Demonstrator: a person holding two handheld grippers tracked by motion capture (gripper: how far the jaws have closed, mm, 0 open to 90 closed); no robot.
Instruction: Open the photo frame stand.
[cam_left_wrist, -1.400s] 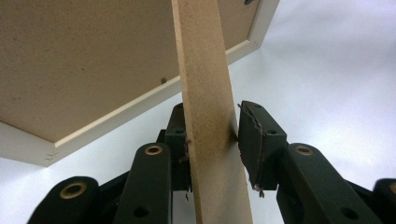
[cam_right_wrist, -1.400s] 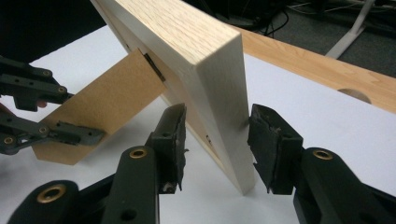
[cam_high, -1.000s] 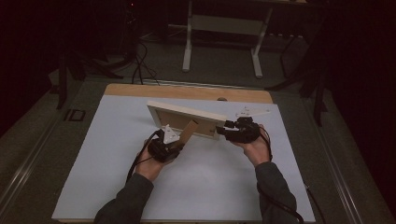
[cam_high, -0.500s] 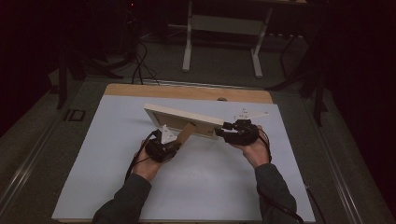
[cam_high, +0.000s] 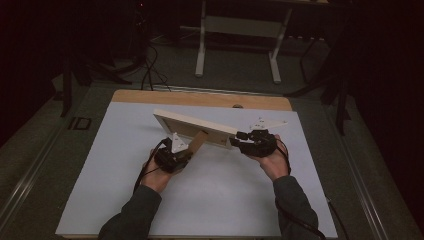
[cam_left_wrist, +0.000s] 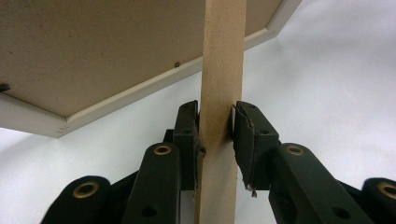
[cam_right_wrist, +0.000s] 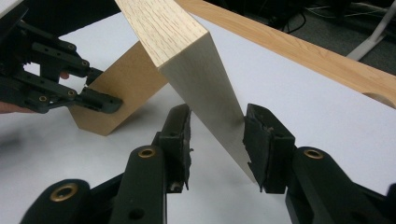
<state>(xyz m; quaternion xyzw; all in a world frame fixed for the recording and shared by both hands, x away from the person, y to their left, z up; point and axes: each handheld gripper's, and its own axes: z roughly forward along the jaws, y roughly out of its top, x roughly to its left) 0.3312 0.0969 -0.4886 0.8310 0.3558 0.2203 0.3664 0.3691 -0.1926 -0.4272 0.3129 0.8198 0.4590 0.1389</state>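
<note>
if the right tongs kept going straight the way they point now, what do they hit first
Most likely the picture frame: its pale wooden side already sits between the right tongs, whose jaws have just been closing around it. The left tongs, on the brown stand, lie farther off to one side, though depth is unclear.

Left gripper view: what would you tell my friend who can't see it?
Two black fingers pinch a thin brown stand flap that runs straight up between them. Behind it tilts the brown back of a pale picture frame, over a white table.
</note>
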